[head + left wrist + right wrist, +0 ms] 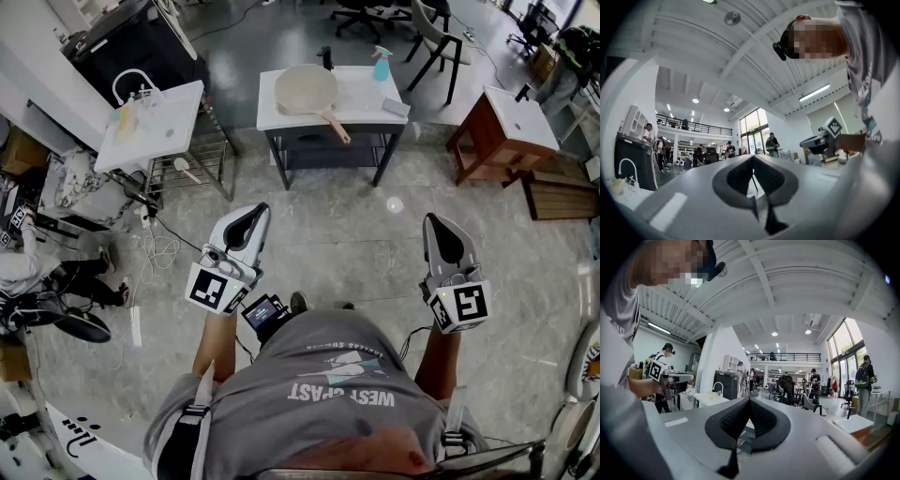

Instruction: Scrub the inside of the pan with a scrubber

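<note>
Our left tongs (257, 213) and right tongs (434, 221) were clenched, empty; the pan (306, 89) lay well ahead, its handle (336, 127) slanting toward our right.

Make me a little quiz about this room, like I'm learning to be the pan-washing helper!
1. True or false: one of the grippers is holding the pan.
2. Pick one. What stands on the white table next to the pan? A) a blue spray bottle B) a kettle C) a teddy bear
3. Fill in the word: the jaws of the left gripper and the right gripper are both ____, with nothing between them.

Key: 1. False, the pan lies on the table, far ahead of both grippers. 2. A. 3. shut.
</note>
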`<action>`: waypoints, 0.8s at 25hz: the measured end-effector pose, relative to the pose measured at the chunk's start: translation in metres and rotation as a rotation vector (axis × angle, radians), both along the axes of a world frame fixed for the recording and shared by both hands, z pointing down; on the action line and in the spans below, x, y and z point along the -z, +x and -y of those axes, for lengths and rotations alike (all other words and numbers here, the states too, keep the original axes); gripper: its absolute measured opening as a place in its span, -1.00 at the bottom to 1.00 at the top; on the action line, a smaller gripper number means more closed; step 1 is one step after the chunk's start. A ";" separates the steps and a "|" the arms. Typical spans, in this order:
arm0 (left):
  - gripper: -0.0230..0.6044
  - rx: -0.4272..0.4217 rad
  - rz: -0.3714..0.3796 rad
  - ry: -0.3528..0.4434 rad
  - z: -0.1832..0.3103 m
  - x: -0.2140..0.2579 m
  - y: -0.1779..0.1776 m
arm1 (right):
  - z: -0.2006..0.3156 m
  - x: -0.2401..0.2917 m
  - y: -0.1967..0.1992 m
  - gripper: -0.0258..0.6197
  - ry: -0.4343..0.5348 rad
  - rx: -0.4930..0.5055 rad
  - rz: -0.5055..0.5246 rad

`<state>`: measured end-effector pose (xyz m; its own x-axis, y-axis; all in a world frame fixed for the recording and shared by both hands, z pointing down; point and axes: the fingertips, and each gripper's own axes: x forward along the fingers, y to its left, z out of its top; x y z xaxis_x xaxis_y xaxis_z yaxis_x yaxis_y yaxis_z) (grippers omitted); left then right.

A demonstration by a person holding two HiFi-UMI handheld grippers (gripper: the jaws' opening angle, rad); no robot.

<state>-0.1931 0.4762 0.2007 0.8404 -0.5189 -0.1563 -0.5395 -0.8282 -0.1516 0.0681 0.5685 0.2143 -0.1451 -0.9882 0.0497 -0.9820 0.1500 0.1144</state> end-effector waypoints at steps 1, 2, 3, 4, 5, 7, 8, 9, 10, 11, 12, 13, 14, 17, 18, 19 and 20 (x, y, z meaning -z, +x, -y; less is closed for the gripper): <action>-0.92 0.000 0.001 -0.001 0.001 -0.001 -0.001 | 0.000 0.000 -0.001 -0.92 -0.002 -0.001 -0.002; -0.92 0.001 0.001 -0.001 0.001 -0.002 -0.001 | 0.001 -0.001 -0.001 -0.92 -0.004 -0.001 -0.004; -0.92 0.001 0.001 -0.001 0.002 -0.003 -0.002 | 0.001 -0.001 -0.002 -0.92 -0.005 -0.002 -0.005; -0.92 0.001 0.001 -0.001 0.002 -0.003 -0.003 | 0.001 -0.002 -0.002 -0.92 -0.005 -0.002 -0.005; -0.92 0.002 0.001 -0.001 0.002 -0.004 -0.003 | 0.001 -0.002 -0.003 -0.92 -0.004 -0.002 -0.005; -0.92 0.002 0.001 -0.003 0.003 -0.005 -0.004 | 0.001 -0.003 -0.003 -0.92 -0.005 -0.001 -0.006; -0.92 0.002 0.001 -0.005 0.003 -0.005 -0.005 | 0.002 -0.003 -0.004 -0.92 -0.003 -0.002 -0.004; -0.92 0.001 0.001 -0.006 0.003 -0.005 -0.005 | 0.002 -0.003 -0.004 -0.92 -0.001 -0.003 -0.002; -0.92 0.000 0.001 -0.008 0.004 -0.005 -0.005 | 0.003 -0.002 -0.004 -0.92 0.000 -0.004 -0.001; -0.92 -0.001 0.001 -0.009 0.005 -0.005 -0.005 | 0.004 -0.001 -0.004 -0.92 -0.001 -0.006 0.000; -0.92 -0.002 0.001 -0.010 0.007 -0.005 -0.005 | 0.005 -0.001 -0.004 -0.92 -0.002 -0.008 0.001; -0.92 -0.003 0.001 -0.013 0.009 -0.006 -0.005 | 0.007 -0.001 -0.004 -0.92 -0.004 -0.011 0.003; -0.92 -0.004 0.001 -0.015 0.011 -0.006 -0.005 | 0.009 -0.001 -0.004 -0.92 -0.006 -0.013 0.005; -0.92 -0.011 0.003 -0.025 0.019 -0.009 -0.003 | 0.017 -0.003 -0.002 -0.92 -0.007 -0.028 0.022; -0.92 -0.015 0.005 -0.029 0.022 -0.011 -0.003 | 0.020 -0.004 -0.002 -0.92 -0.005 -0.033 0.030; -0.92 -0.019 0.007 -0.034 0.026 -0.013 -0.003 | 0.023 -0.006 -0.003 -0.92 -0.004 -0.038 0.035; -0.92 -0.024 0.008 -0.038 0.029 -0.015 -0.003 | 0.027 -0.007 -0.004 -0.92 -0.007 -0.042 0.036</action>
<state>-0.1961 0.4470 0.2159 0.8540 -0.5037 -0.1303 -0.5181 -0.8463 -0.1239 0.0637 0.5419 0.2214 -0.1049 -0.9931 0.0518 -0.9910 0.1087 0.0781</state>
